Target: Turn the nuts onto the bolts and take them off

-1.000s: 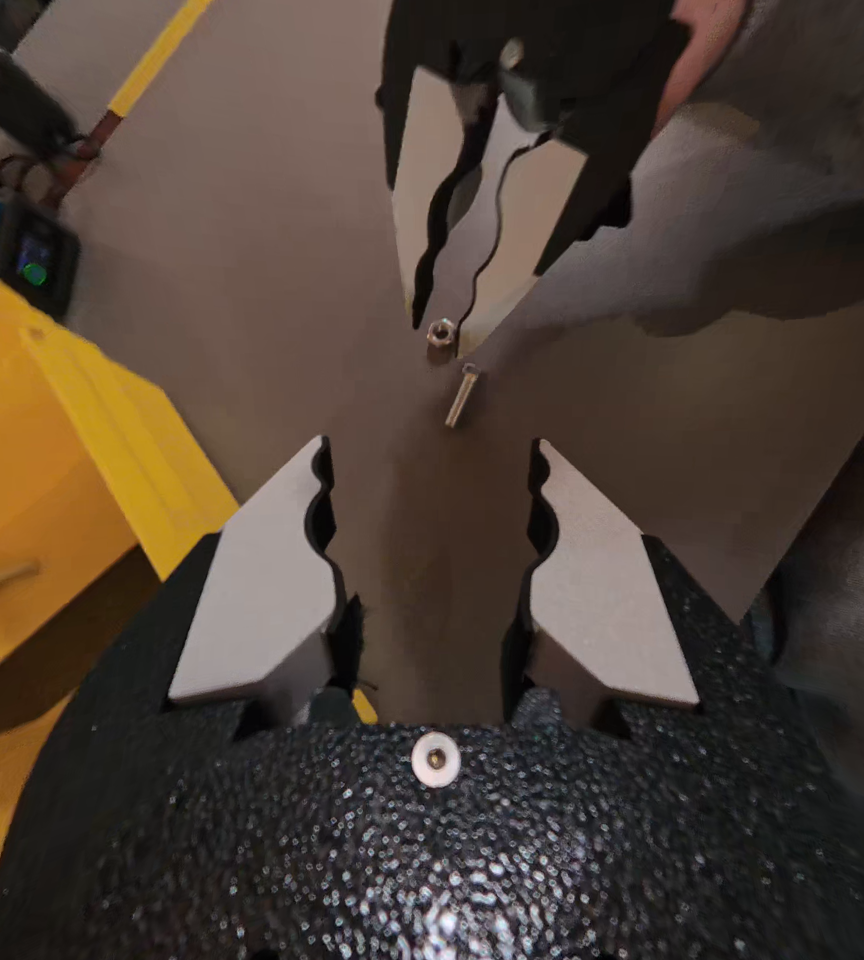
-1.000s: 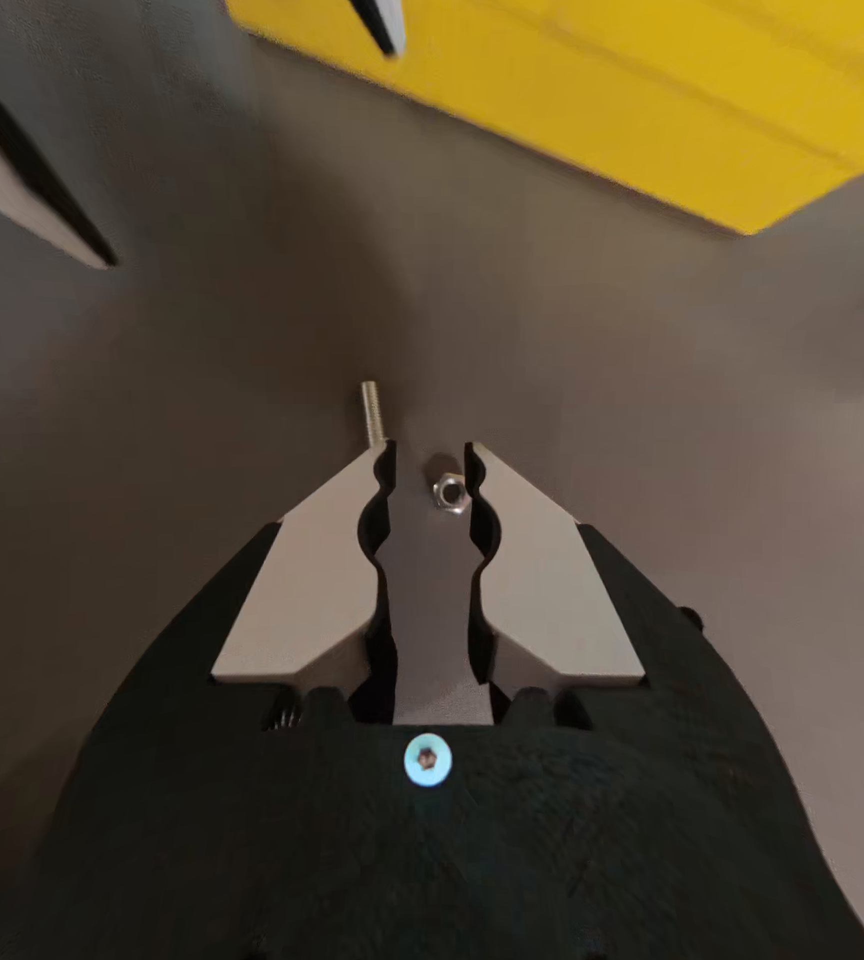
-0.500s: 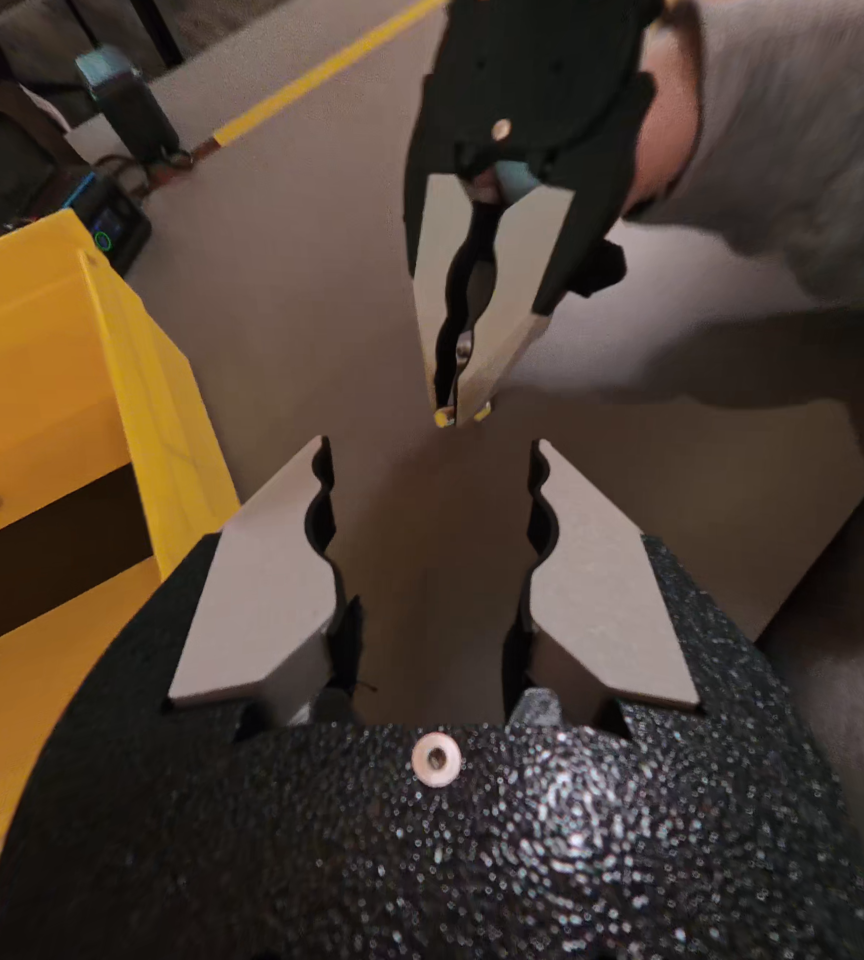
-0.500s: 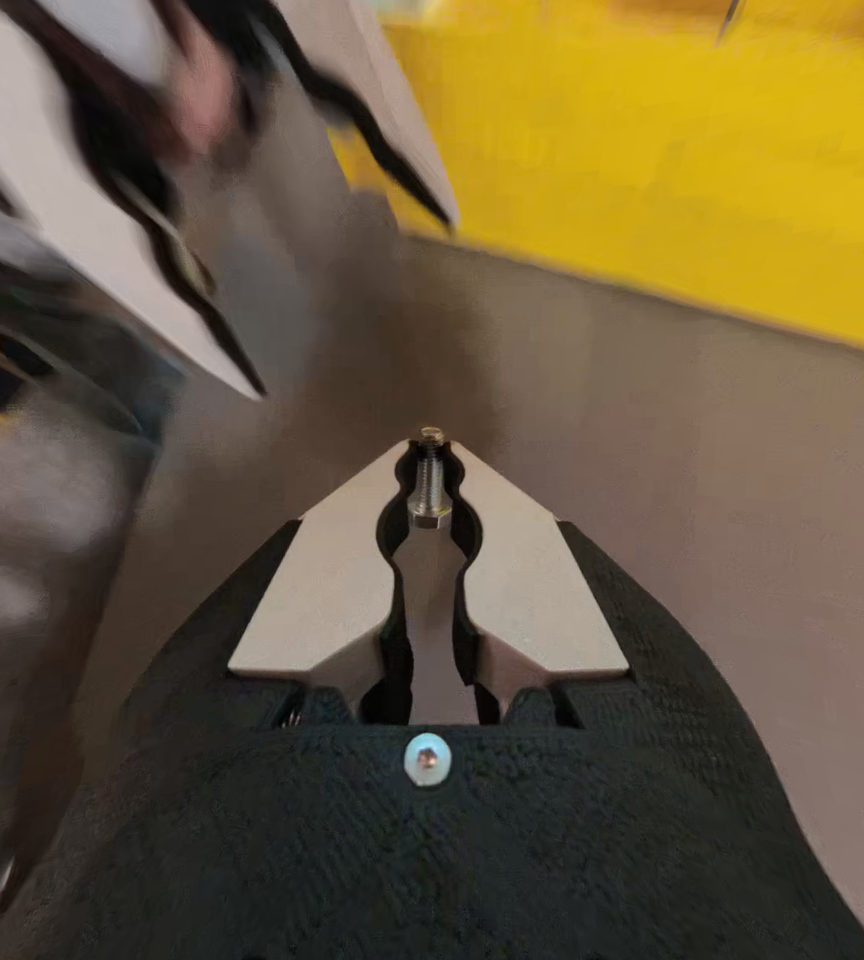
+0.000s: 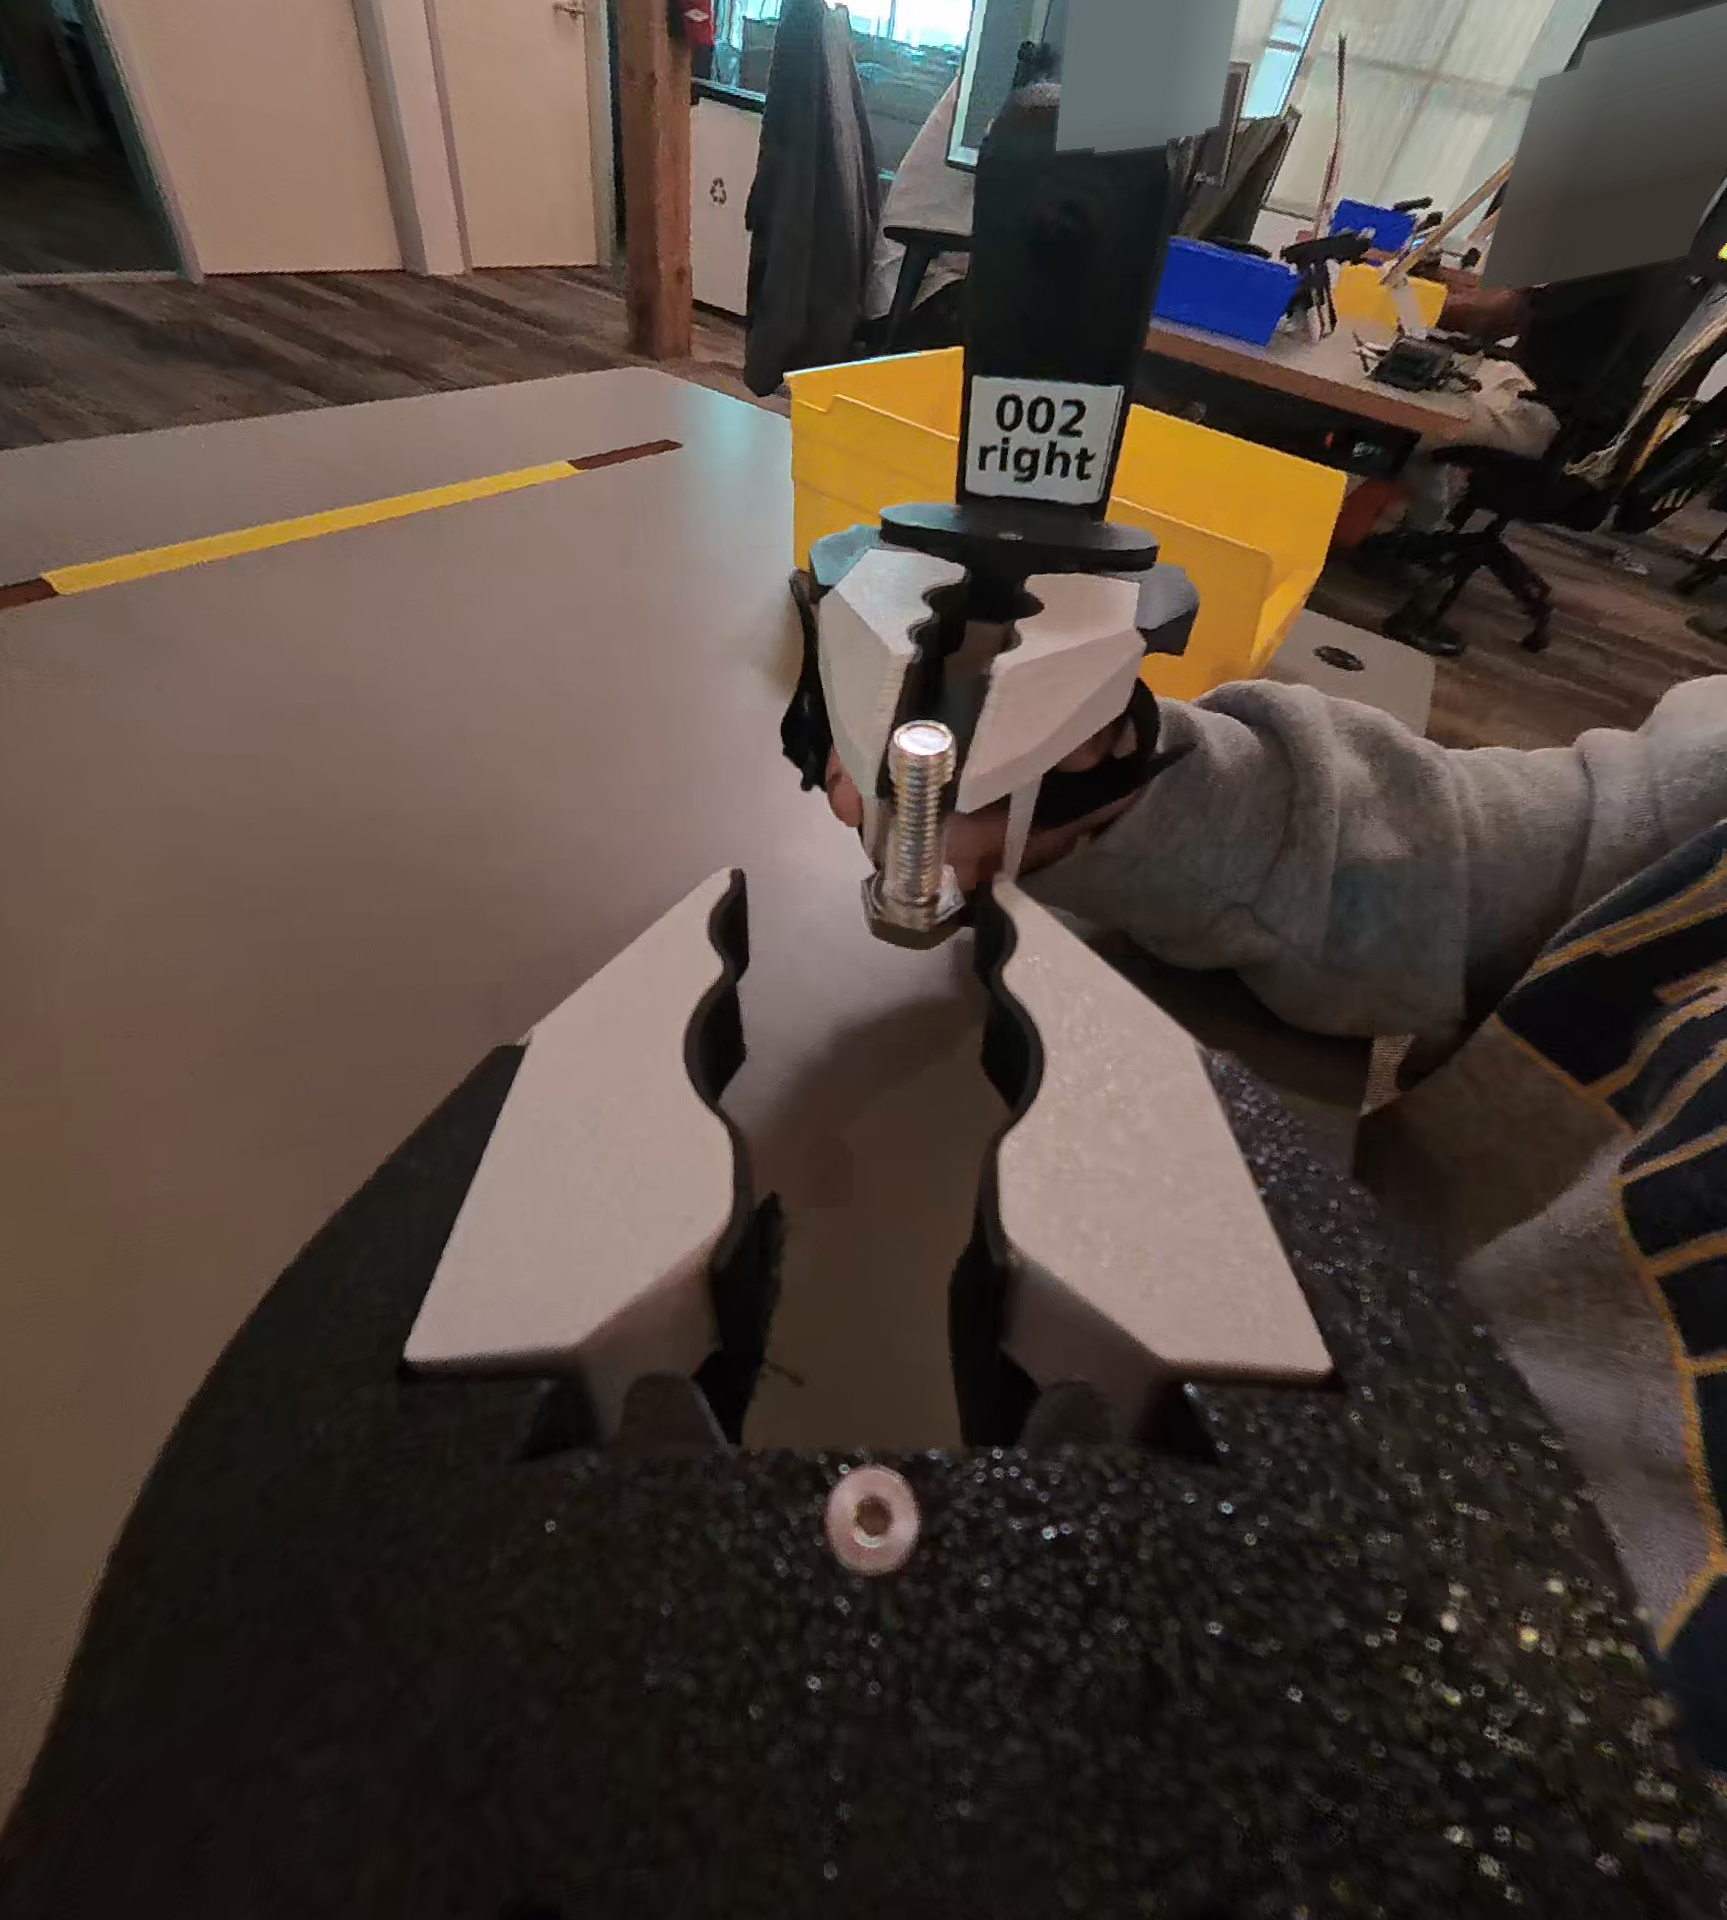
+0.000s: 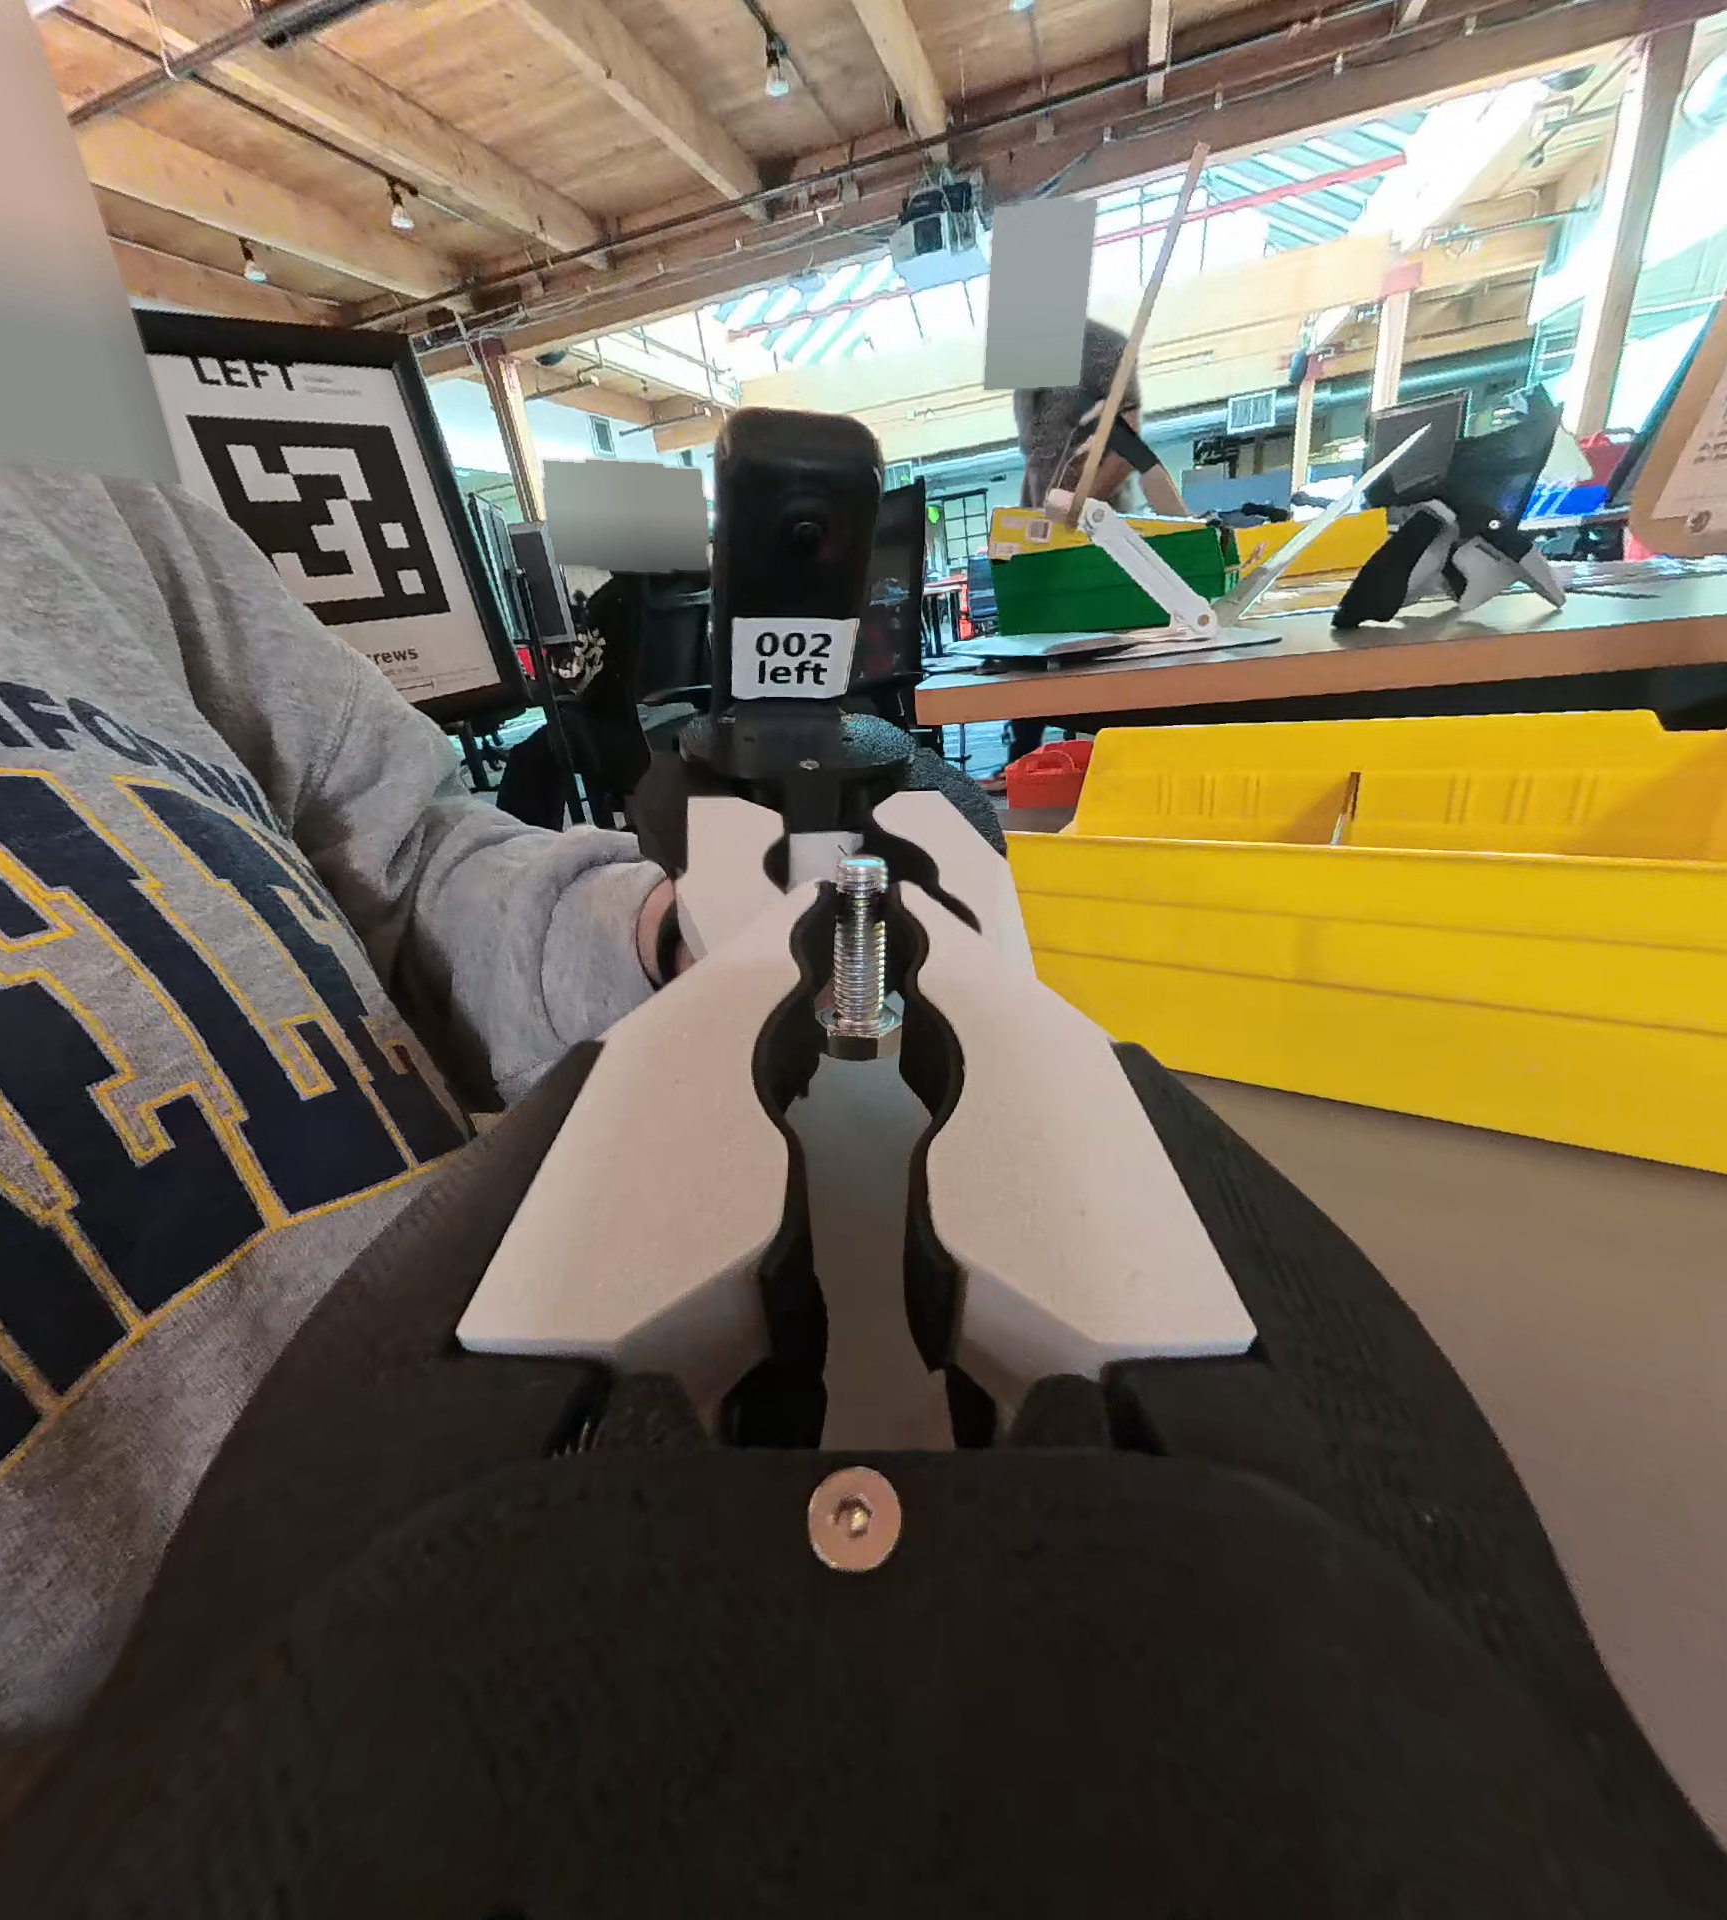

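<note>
My right gripper point(image 6: 857, 935) is shut on a silver threaded bolt point(image 6: 857, 961) and holds it above the grey table point(image 6: 1565, 1351). The bolt's threaded end points away from me, toward the left gripper. A hex piece point(image 6: 854, 1031) sits at its near end; I cannot tell whether it is the bolt's head or a nut. My left gripper point(image 5: 859, 904) is open and empty, facing the right gripper point(image 5: 926, 800). The bolt point(image 5: 916, 821) hangs just past its fingertips, nearer the right fingertip. The left gripper also shows beyond the bolt in the right wrist view point(image 6: 817, 847).
A yellow parts bin point(image 6: 1410, 935) stands on the table behind the right gripper; it also shows in the left wrist view point(image 5: 1202, 499). A person's grey sleeve point(image 5: 1358, 831) rests on the table's right part. A yellow tape line point(image 5: 319, 525) crosses the far table.
The right gripper shut on the bolt and lifted it off the table. Both grippers tilted up from looking down at the table to face each other.
</note>
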